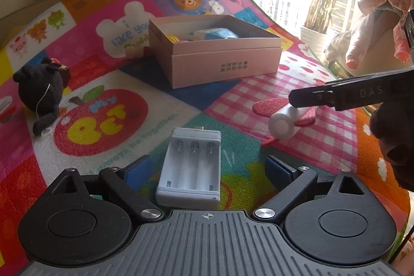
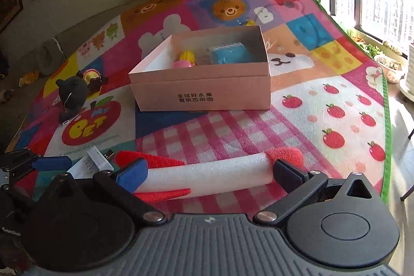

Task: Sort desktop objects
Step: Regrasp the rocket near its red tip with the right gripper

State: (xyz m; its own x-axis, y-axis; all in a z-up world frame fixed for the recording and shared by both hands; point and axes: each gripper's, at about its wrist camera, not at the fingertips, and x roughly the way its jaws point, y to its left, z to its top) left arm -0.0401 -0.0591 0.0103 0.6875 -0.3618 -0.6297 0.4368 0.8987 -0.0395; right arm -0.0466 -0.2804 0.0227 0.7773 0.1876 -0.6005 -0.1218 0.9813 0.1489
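Note:
A pale grey battery holder (image 1: 190,167) lies on the play mat between the open fingers of my left gripper (image 1: 207,170); it also shows in the right wrist view (image 2: 90,163). A white foam tube with red ends (image 2: 207,173) lies crosswise between the open fingers of my right gripper (image 2: 209,172); it also shows in the left wrist view (image 1: 283,122) under the right gripper's finger. A pink open box (image 2: 201,89) holds a blue item (image 2: 227,53) and a yellow and pink toy (image 2: 186,60). The box also shows in the left wrist view (image 1: 222,64).
A black plush toy (image 1: 41,92) lies on the mat at the left, also in the right wrist view (image 2: 72,95). A colourful play mat (image 2: 323,115) covers the surface; its green edge runs along the right. Potted plants (image 1: 318,35) stand by the window.

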